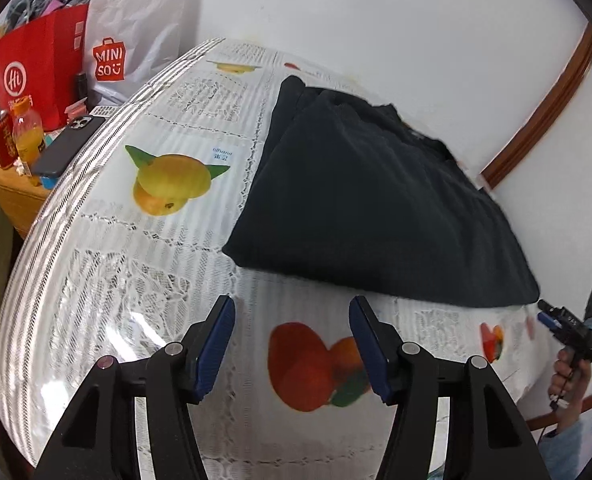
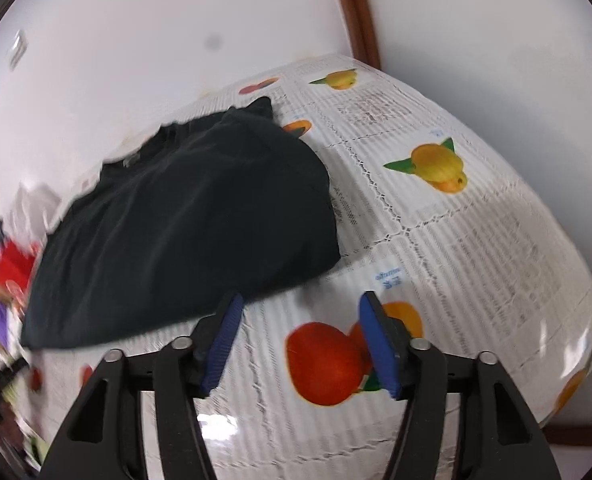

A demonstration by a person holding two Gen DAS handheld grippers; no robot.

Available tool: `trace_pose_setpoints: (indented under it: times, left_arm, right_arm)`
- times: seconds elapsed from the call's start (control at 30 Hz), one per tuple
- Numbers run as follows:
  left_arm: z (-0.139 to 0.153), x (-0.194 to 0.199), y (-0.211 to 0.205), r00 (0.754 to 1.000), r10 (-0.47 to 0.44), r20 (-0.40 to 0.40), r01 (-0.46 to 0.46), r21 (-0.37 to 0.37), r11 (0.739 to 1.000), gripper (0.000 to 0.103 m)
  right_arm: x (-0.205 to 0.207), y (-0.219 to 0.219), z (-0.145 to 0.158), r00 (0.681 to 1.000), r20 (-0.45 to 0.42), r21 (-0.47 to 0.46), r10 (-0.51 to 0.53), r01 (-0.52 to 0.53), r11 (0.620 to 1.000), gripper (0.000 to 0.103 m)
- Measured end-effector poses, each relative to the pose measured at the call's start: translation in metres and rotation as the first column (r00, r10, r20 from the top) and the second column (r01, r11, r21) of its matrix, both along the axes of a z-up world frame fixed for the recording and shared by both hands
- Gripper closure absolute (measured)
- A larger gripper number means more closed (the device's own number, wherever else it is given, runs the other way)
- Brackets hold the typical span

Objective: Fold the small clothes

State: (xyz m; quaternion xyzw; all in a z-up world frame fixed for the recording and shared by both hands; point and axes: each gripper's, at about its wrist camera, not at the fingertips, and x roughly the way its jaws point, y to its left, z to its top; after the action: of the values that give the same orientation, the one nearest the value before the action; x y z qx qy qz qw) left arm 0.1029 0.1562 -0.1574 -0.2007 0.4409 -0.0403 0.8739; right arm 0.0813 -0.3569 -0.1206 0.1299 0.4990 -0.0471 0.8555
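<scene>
On the table [image 1: 107,264], under its fruit-print cloth, the black garment [image 1: 376,200] lies folded near the wall, clear of both grippers. The left gripper [image 1: 291,344] hangs over bare cloth just short of the garment's near edge, jaws standing apart with nothing between them. The right gripper [image 2: 300,340] sits by the garment's corner, jaws likewise parted and empty. Red bag [image 1: 35,68] and phone [image 1: 65,144] are off to the side.

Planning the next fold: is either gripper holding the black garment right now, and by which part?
Nothing is held. The left gripper and right gripper are both open over the tablecloth, clear of the black garment.
</scene>
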Motion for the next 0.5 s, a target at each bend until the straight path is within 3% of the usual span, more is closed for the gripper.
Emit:
trace_pose_setpoints:
  times: [0.23,0.3,0.43,0.47,0.5]
  left_arm:
    - [-0.01,0.022,0.002,0.998,0.063,0.013,-0.061,-0.144,0.988,0.045]
    - [-0.011,0.031,0.0,0.997,0.081,0.014,-0.078,-0.159,0.984,0.045]
    - [-0.01,0.049,-0.006,0.994,0.111,0.007,-0.109,-0.139,0.984,0.047]
    - [-0.009,0.05,-0.006,0.992,0.124,0.003,-0.123,-0.137,0.983,0.05]
    - [-0.01,0.051,-0.006,0.989,0.145,-0.003,-0.145,-0.129,0.981,0.061]
  right_arm:
    - [0.021,0.0,-0.015,0.993,0.007,0.11,-0.114,0.113,0.988,0.039]
    - [0.028,0.001,-0.021,0.988,0.012,0.145,-0.152,0.149,0.978,0.039]
    - [0.04,0.013,-0.023,0.987,0.034,0.096,-0.155,0.151,0.984,0.037]
    - [0.042,0.015,-0.024,0.987,0.038,0.085,-0.153,0.15,0.985,0.039]
    - [0.044,0.017,-0.025,0.988,0.038,0.071,-0.15,0.148,0.987,0.048]
